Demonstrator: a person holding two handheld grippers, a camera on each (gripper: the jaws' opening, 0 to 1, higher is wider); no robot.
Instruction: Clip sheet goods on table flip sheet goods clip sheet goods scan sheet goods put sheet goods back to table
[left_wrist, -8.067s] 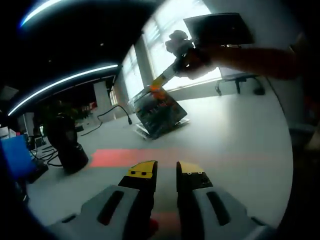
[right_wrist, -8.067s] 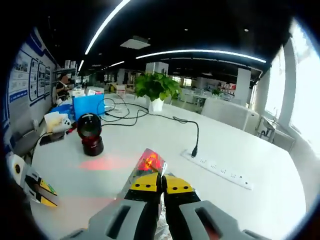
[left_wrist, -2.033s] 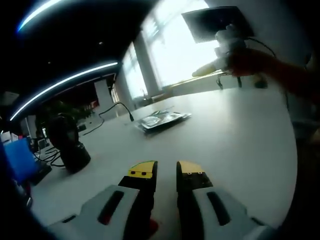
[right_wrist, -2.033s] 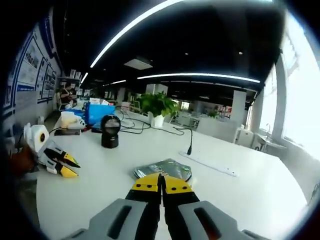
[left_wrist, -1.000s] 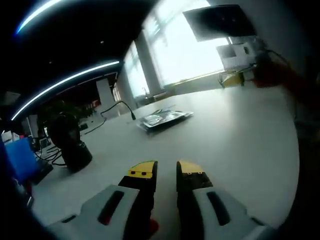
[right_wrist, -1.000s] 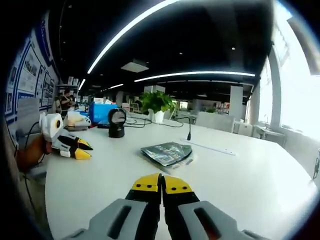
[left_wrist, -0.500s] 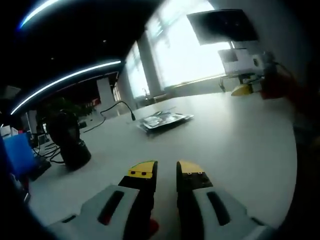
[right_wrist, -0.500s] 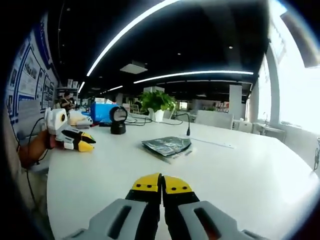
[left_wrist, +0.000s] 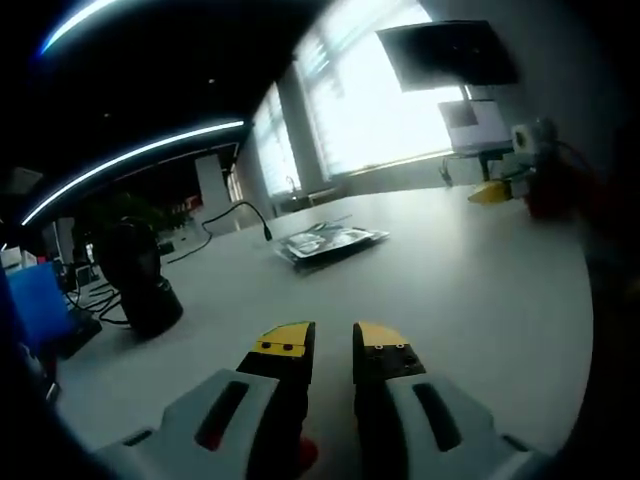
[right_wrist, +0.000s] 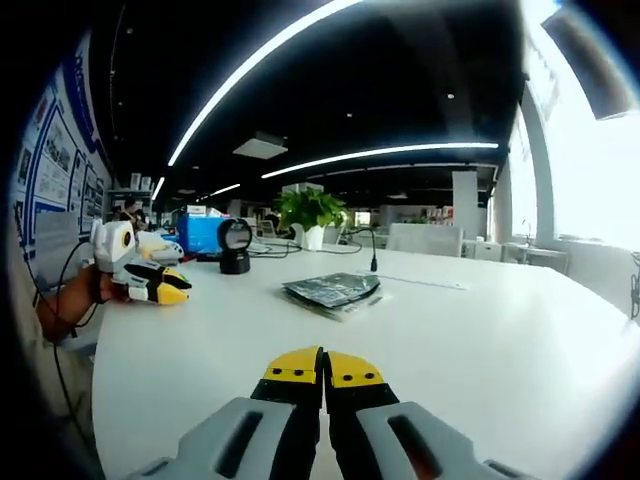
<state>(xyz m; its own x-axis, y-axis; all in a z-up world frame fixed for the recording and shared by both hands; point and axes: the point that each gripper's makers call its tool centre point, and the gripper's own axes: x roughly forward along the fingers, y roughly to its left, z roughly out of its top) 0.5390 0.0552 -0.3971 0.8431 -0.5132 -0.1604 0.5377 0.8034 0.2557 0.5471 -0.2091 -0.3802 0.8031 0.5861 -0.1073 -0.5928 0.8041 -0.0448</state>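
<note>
The sheet goods (left_wrist: 328, 243), a flat stack of dark glossy packets, lie on the white table (left_wrist: 470, 290) with nothing touching them. My left gripper (left_wrist: 332, 340) hovers low over the table well short of the stack, its yellow tips a narrow gap apart and nothing between them. In the right gripper view the same stack (right_wrist: 335, 290) lies ahead, and my right gripper (right_wrist: 323, 365) is shut and empty, also well back from it. Each gripper appears in the other's view: the right gripper (left_wrist: 490, 192) in a hand at the right, the left gripper (right_wrist: 165, 287) at the left.
A black scanner (left_wrist: 135, 280) stands on the table to the left of the stack, also visible as the scanner (right_wrist: 236, 246) behind it. A power strip (right_wrist: 420, 282) with a cable, a potted plant (right_wrist: 310, 212) and a blue box (right_wrist: 200, 232) sit farther back.
The right gripper has drawn back from the sheet goods and sunk closer to the table. The stack stays flat on the table. The left gripper has hardly moved.
</note>
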